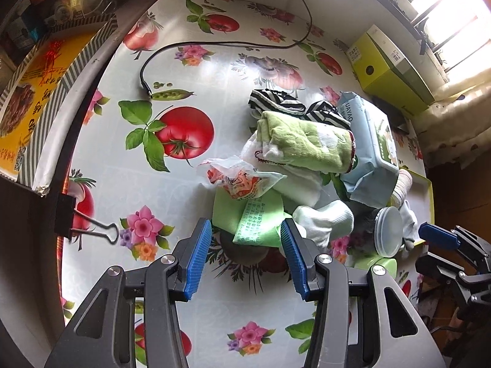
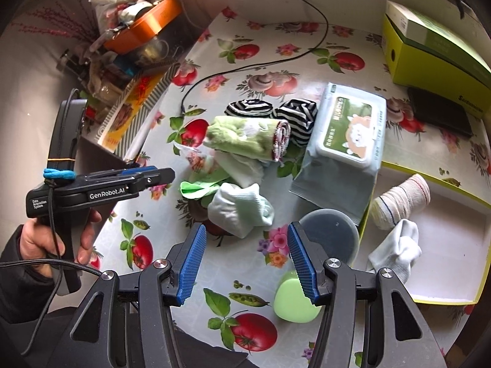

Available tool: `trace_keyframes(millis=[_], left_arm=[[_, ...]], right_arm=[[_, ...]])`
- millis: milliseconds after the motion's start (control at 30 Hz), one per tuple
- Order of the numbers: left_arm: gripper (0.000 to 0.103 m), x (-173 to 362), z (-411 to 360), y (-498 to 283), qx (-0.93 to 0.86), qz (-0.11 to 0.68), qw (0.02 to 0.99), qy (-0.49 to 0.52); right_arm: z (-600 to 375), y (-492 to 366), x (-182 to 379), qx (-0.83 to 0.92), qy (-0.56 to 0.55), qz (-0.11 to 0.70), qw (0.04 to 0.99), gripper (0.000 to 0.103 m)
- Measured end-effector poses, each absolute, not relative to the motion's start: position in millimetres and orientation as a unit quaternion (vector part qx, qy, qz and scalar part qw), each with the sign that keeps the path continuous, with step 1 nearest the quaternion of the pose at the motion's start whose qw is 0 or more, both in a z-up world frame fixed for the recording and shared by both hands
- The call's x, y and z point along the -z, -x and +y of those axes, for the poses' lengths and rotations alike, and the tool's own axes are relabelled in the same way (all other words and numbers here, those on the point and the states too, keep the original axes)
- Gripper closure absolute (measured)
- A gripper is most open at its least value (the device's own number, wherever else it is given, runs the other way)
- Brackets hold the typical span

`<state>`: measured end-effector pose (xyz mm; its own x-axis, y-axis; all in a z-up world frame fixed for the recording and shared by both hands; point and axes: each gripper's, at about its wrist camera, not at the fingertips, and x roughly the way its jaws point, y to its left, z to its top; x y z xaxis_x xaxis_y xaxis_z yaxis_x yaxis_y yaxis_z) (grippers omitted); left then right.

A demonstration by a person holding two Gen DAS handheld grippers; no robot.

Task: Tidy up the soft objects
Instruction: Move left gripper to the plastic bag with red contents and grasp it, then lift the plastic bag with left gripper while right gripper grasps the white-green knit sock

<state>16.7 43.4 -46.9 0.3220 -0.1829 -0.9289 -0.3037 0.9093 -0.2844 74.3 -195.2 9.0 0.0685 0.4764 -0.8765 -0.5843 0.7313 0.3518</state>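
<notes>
A pile of soft things lies mid-table: a rolled green towel (image 1: 307, 144) (image 2: 245, 138), striped black-and-white socks (image 1: 276, 101) (image 2: 294, 116), a pale green sock (image 1: 325, 219) (image 2: 239, 208), a green cloth (image 1: 254, 217) and a crinkled plastic bag (image 1: 239, 178). A shallow yellow-rimmed tray (image 2: 454, 302) at the right holds a rolled beige sock (image 2: 402, 199) and a white sock (image 2: 396, 251). My left gripper (image 1: 245, 260) is open and empty just short of the green cloth. My right gripper (image 2: 245, 266) is open and empty, near the pale green sock.
A wet-wipes pack (image 2: 346, 141) leans beside the pile. A grey round lid (image 2: 331, 236) and a green bottle (image 2: 291, 303) lie near the tray. A yellow-green box (image 2: 435, 49), a black cable (image 1: 214, 46), a binder clip (image 1: 89, 227) and shelf clutter (image 2: 138, 30) border the flowered table.
</notes>
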Motion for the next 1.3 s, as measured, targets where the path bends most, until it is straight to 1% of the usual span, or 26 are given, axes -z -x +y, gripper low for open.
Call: trace_keyframes(millis=[200,400,733,1067,1100,1133,1167,1200,1300], left_arm=[[0.055,65.6,35.7,-16.6,-0.018,0.593,0.775,0.217],[0.055,83.4,46.1,-24.7,-0.027,0.599,0.764,0.238],[0.055,82.3,63.4,-49.5,-0.031,0.578,0.781,0.232],[0.055,108.8,54.0,-74.5,-0.021,0.592,0.769,0.240],[0.058,108.0,54.8,-74.8,-0.020,0.587,0.772,0.244],[0.064,107.1,54.9,-74.8,-0.019,0.585,0.774,0.243],[0.076,105.8,55.0,-74.7,-0.016,0.581,0.777,0.242],[0.080,104.6,55.3,-73.6,-0.018,0.580,0.778,0.239],[0.082,96.6,59.4,-68.0,-0.018,0.569,0.787,0.239]], right_arm=[[-189.9,-73.9,-5.7,-0.362,0.059,0.585,0.723,0.048],[-184.5,-75.0,-5.0,-0.361,0.070,0.589,0.719,0.048],[-159.8,-78.8,1.2,-0.374,0.087,0.593,0.707,0.048],[-144.6,-88.1,11.8,-0.372,0.103,0.602,0.699,0.048],[-142.5,-89.3,14.0,-0.372,0.105,0.603,0.698,0.048],[-140.3,-90.1,16.0,-0.372,0.107,0.605,0.696,0.048],[-138.0,-91.0,18.3,-0.373,0.110,0.606,0.694,0.048],[-135.5,-91.8,20.9,-0.373,0.113,0.608,0.692,0.048],[-128.0,-92.9,28.7,-0.374,0.123,0.614,0.684,0.048]])
